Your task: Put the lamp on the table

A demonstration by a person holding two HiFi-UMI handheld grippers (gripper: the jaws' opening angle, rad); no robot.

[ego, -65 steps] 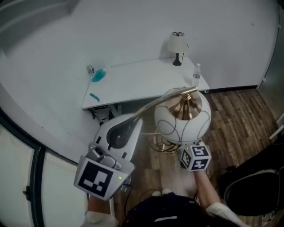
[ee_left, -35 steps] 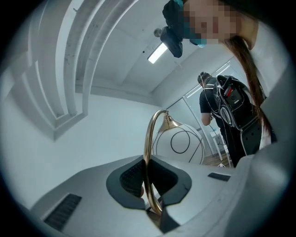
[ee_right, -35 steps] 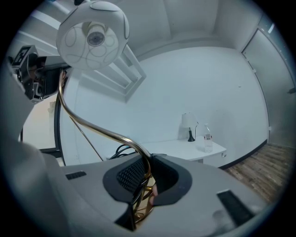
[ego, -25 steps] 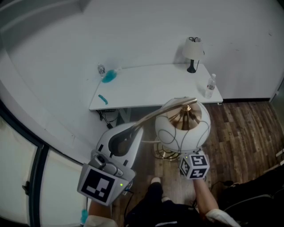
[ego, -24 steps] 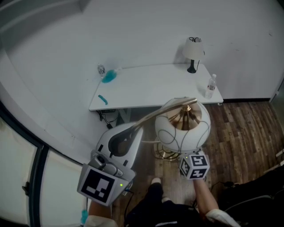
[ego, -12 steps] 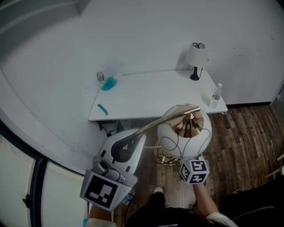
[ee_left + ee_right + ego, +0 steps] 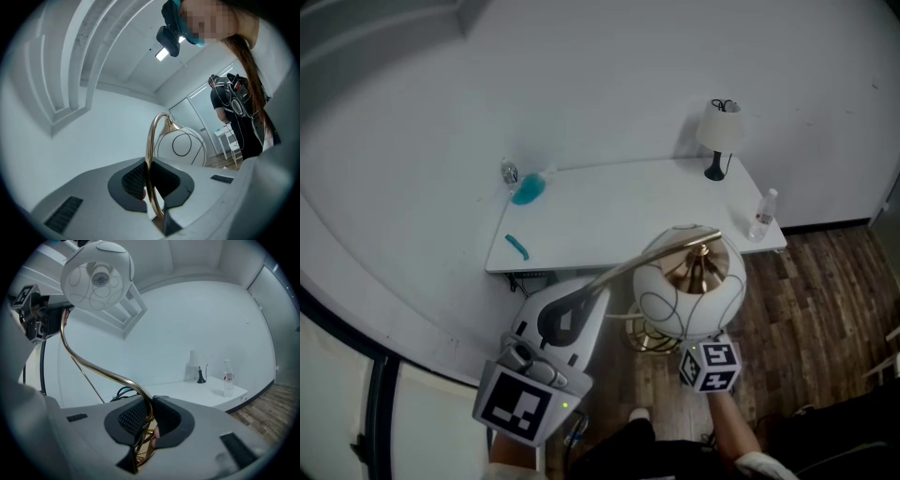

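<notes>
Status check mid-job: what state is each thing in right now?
Lamp: held, not yet on the table.
Left hand-held gripper: shut on lamp stem.
Right hand-held gripper: shut on lamp near its base.
Small lamp: upright on table.
Bottle: upright on table.
</notes>
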